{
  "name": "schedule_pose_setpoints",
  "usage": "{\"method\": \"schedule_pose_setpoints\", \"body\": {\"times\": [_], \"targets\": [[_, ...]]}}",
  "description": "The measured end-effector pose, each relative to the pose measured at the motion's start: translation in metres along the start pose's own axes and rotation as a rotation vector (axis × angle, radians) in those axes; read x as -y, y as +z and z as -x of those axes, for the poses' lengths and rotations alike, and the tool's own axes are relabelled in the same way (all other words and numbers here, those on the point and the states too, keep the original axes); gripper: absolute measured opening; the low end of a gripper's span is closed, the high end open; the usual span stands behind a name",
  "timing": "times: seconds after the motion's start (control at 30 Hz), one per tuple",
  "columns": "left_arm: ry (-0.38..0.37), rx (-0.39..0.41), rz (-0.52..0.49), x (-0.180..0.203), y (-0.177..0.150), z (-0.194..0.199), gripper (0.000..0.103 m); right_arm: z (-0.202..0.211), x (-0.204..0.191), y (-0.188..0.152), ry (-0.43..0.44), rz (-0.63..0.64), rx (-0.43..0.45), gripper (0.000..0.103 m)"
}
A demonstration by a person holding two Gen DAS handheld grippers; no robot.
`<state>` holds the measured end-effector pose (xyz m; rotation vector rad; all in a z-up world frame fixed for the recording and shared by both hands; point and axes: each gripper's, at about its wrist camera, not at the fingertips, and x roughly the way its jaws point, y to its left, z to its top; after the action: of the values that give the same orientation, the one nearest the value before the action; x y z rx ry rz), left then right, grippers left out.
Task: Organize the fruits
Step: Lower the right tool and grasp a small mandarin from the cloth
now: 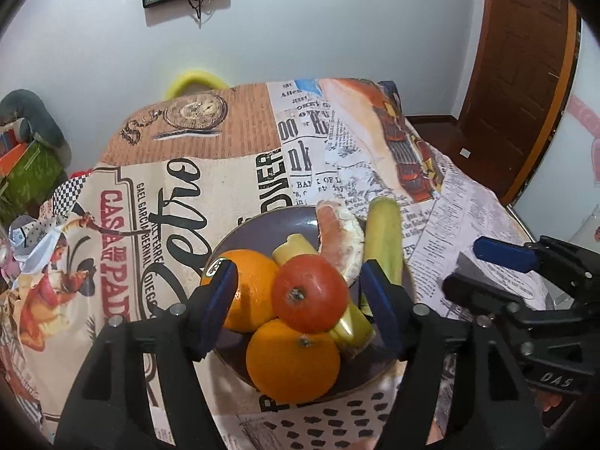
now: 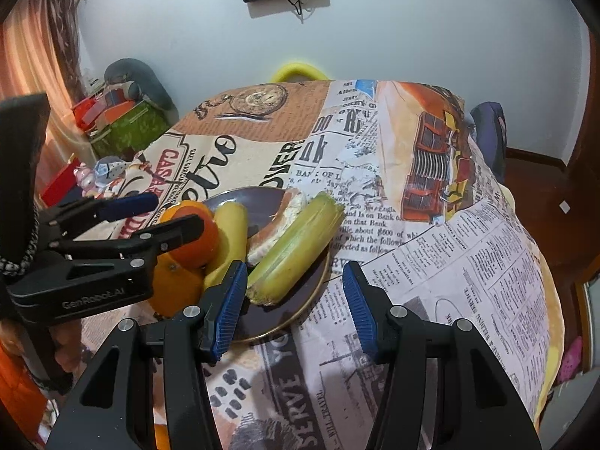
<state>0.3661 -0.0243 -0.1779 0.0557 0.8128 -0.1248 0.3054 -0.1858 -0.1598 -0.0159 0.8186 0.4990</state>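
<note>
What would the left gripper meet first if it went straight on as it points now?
Most likely the red fruit on top of the pile in the plate. It sits between the open jaws of the left gripper, with two oranges beside and below it. Depth is hard to judge through the fisheye.

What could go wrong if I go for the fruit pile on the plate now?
The red fruit sits on top of two oranges, so nudging it with the open left gripper could send it rolling off the plate. The green fruit lies tilted at the plate's edge; a bump from the open right gripper might tip it onto the tablecloth. Both grippers sit close together, so they may collide.
</note>
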Motion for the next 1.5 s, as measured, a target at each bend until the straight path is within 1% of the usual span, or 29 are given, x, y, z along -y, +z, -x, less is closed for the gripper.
{"method": "schedule_pose_setpoints", "body": {"times": [0.13, 0.33, 0.37, 0.47, 0.5, 0.63, 0.77, 1.07, 1.17, 1.33, 1.43, 1.5], "targets": [[-0.002, 0.016, 0.001, -0.001, -0.002, 0.019, 0.068, 0.011, -0.01, 0.0, -0.002, 0.014, 0.014, 0.05], [-0.008, 0.047, 0.015, -0.006, -0.009, 0.059, 0.068, 0.037, -0.027, -0.001, -0.002, 0.031, 0.042, 0.05], [-0.009, 0.056, 0.013, -0.007, -0.012, 0.067, 0.068, 0.04, -0.029, -0.002, -0.002, 0.033, 0.045, 0.051], [-0.005, 0.076, 0.003, -0.009, -0.019, 0.089, 0.068, 0.056, -0.038, -0.005, -0.021, 0.047, 0.072, 0.059], [-0.003, 0.08, 0.0, -0.009, -0.021, 0.095, 0.068, 0.061, -0.041, -0.006, -0.029, 0.053, 0.08, 0.06], [0.002, 0.098, -0.005, -0.01, -0.034, 0.122, 0.068, 0.078, -0.048, -0.01, -0.043, 0.064, 0.092, 0.061], [-0.011, 0.105, 0.004, -0.012, -0.047, 0.141, 0.069, 0.088, -0.056, -0.02, -0.058, 0.081, 0.087, 0.062], [-0.013, 0.082, 0.022, -0.017, -0.084, 0.159, 0.069, 0.081, -0.07, -0.054, -0.044, 0.09, 0.002, 0.062], [-0.033, 0.061, 0.035, -0.02, -0.097, 0.157, 0.069, 0.074, -0.072, -0.066, -0.019, 0.077, -0.036, 0.062], [-0.028, 0.018, 0.049, -0.026, -0.119, 0.148, 0.069, 0.056, -0.074, -0.08, 0.031, 0.04, -0.106, 0.062], [-0.016, 0.0, 0.06, -0.03, -0.132, 0.141, 0.069, 0.047, -0.081, -0.087, 0.049, 0.041, -0.143, 0.057], [-0.01, -0.006, 0.074, -0.033, -0.139, 0.137, 0.069, 0.037, -0.085, -0.09, 0.069, 0.039, -0.174, 0.051]]}}
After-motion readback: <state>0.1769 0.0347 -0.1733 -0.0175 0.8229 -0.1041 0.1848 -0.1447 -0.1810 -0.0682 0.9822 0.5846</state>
